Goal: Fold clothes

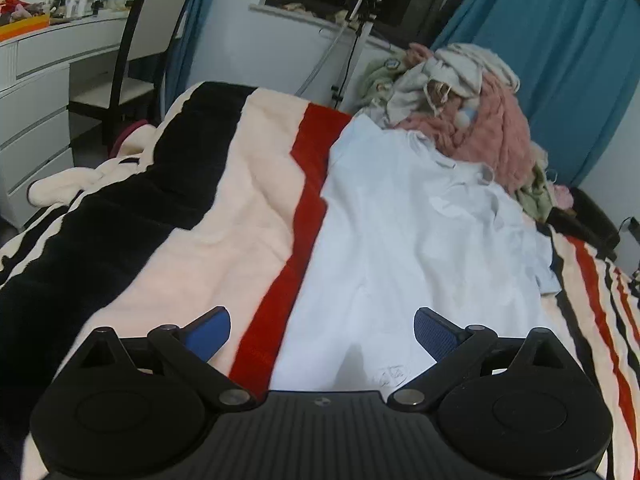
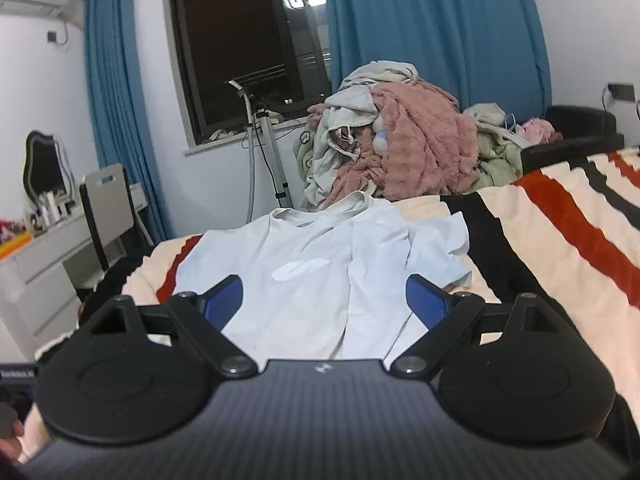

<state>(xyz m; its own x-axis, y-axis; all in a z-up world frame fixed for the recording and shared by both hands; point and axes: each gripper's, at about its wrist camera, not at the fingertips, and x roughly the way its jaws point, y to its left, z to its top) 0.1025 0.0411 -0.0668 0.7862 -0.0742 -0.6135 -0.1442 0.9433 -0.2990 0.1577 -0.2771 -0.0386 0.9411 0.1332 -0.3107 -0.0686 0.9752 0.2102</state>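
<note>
1. Lying flat on the striped blanket (image 1: pixel 248 200): a pale blue T-shirt (image 1: pixel 400 232), collar toward the heap of unfolded clothes (image 1: pixel 472 120) at the far end of the bed.
2. Hovering over the shirt's near hem: left gripper (image 1: pixel 322 328), blue pads (image 1: pixel 210 332) spread wide apart, nothing between them; left pad above the cream and red stripes, right pad above the shirt.
3. Hanging low over the shirt's lower part: right gripper (image 2: pixel 324 300), jaws likewise spread wide, holding nothing; pale blue T-shirt (image 2: pixel 304 272) visible between the pads, white print on the chest just beyond.
4. Folded inward on the right-view side: one sleeve, bunched beside the black stripe of the striped blanket (image 2: pixel 560 248).
5. Standing beyond the bed's left edge: a chair (image 1: pixel 140 48) pushed against a white dresser (image 1: pixel 36 80); behind, blue curtains (image 2: pixel 432 20) framing a dark window (image 2: pixel 248 40).
</note>
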